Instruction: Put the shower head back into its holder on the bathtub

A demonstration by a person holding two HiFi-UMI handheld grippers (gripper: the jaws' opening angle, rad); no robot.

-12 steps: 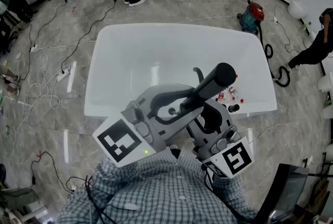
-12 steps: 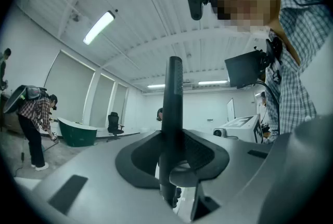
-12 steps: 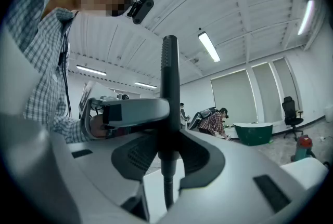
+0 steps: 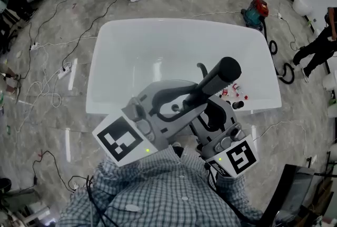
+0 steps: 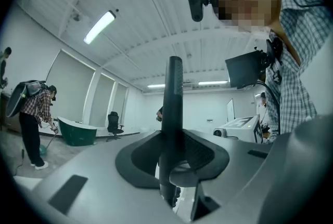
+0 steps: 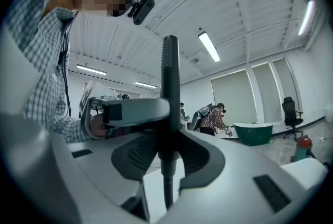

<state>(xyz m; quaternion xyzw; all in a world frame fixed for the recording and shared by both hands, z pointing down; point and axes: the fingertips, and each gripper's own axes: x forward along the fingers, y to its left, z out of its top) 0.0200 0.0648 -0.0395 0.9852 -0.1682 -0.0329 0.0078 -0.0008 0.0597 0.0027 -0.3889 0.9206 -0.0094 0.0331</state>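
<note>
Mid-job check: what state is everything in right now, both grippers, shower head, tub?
left gripper: shut on the shower head.
right gripper: shut on the shower head too.
shower head: out of its holder, held over the near rim.
bathtub: no water visible inside.

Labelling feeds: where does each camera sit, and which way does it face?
Head view: on the head, steeply down at the bathtub; shirt, left gripper, right gripper show.
Left gripper view: on left gripper, level along jaws; shirt shows.
Right gripper view: on right gripper, level; shirt, left gripper show.
All share the shower head.
</note>
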